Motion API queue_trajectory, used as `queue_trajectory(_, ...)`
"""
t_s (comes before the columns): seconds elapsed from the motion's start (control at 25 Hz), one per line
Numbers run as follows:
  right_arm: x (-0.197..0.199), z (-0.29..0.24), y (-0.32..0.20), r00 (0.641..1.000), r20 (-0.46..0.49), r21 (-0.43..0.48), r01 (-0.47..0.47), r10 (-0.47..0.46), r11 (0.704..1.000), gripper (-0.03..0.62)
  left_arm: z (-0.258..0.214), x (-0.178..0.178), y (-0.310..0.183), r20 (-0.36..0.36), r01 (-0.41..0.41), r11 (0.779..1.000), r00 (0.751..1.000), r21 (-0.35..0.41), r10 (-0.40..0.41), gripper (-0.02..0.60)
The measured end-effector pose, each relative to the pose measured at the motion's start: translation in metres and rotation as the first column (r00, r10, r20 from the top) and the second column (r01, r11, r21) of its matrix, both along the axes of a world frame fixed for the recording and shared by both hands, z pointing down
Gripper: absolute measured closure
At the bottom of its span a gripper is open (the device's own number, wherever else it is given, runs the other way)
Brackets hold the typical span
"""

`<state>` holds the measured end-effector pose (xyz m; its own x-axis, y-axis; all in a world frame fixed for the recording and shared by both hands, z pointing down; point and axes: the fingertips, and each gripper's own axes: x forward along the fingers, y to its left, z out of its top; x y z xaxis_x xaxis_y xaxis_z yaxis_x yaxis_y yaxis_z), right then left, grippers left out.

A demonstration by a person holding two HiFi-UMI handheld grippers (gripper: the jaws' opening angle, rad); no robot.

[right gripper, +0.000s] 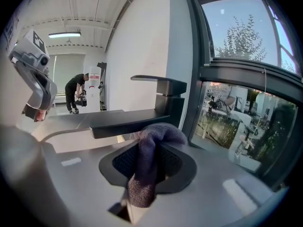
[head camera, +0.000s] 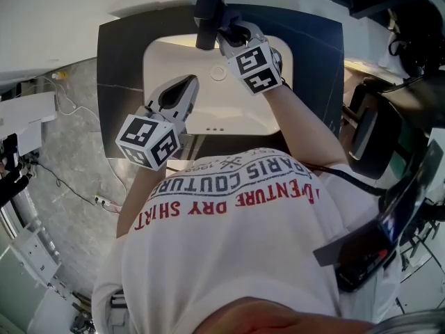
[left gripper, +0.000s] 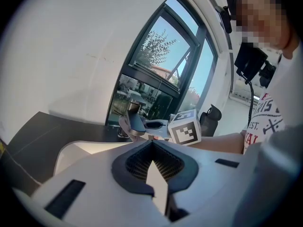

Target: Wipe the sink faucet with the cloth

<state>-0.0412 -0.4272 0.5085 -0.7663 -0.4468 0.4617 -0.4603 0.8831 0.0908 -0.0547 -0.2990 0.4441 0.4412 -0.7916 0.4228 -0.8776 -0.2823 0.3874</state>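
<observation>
Dark countertop (head camera: pixel 118 54), window (right gripper: pixel 241 37), distant person (right gripper: pixel 75 91)

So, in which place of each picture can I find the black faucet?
Head view: faucet at top centre.
Left gripper view: faucet small, mid-picture, beyond the shut jaws.
Right gripper view: faucet large, centre, behind the held cloth.
Shared landmark: the white sink below it.

Lab-like hall: washbasin (head camera: pixel 157 56), ceiling strip light (right gripper: pixel 64 34), loose floor cables (head camera: pixel 61 182)
</observation>
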Motion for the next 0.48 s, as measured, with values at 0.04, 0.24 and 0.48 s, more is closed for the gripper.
queue_trajectory(0.04, -0.001, 0.001, -0.003, 1.0, 0.001, -0.003, -0.004, 0.004, 1.0, 0.519, 0.001, -0.001, -0.001, 0.001, 0.0, 1.0, 1.0, -0.002, 0.0, 0.58)
queue_trajectory(0.24, -0.006, 0.009, -0.015, 1.0, -0.003, -0.013, -0.015, 0.015, 1.0, 0.519, 0.004, -0.005, -0.003, 0.004, 0.0, 1.0, 1.0, -0.011, 0.0, 0.58)
queue_trajectory(0.48, -0.009, 0.029, -0.018, 0.998, -0.059, -0.025, -0.027, 0.025, 0.999, 0.519, 0.008, -0.009, -0.006, 0.005, 0.001, 1.0, 1.0, -0.019, -0.001, 0.58)
